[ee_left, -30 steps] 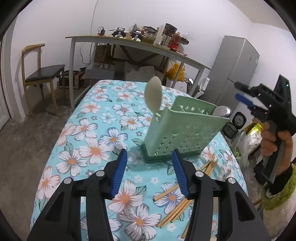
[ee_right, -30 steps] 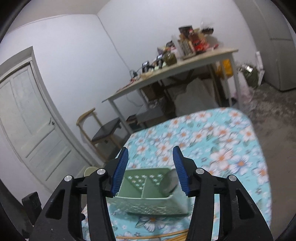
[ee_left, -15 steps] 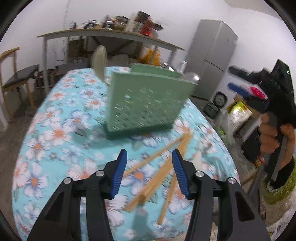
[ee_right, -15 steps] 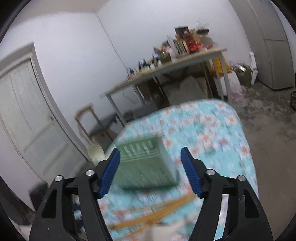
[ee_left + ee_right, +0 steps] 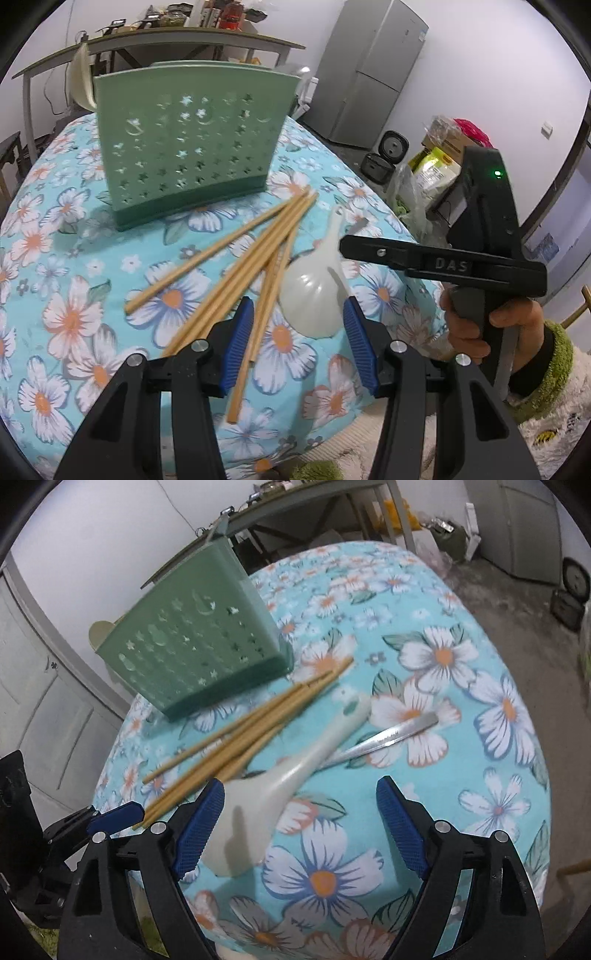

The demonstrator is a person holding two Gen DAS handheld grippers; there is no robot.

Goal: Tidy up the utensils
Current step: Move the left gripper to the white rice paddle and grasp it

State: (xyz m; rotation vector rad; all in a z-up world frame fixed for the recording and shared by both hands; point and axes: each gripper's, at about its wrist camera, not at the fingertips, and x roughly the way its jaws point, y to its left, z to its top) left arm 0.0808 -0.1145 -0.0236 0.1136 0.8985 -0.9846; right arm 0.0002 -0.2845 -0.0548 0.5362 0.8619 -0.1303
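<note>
A: Where are the utensils?

B: On the floral worktop (image 5: 55,236). The chopsticks (image 5: 236,266) fan out at frame centre, the white spoon (image 5: 314,291) touching them on the right, and the green holder (image 5: 188,144) stands upright in the upper left.

A: And the tools?

B: The left tool (image 5: 299,343) gapes wide with nothing in it, low over the spoon bowl. The right tool (image 5: 299,830) is spread wide too, holding nothing, its left pad just beside that spoon (image 5: 280,779). A metal utensil handle (image 5: 388,734) lies under the spoon.
</note>
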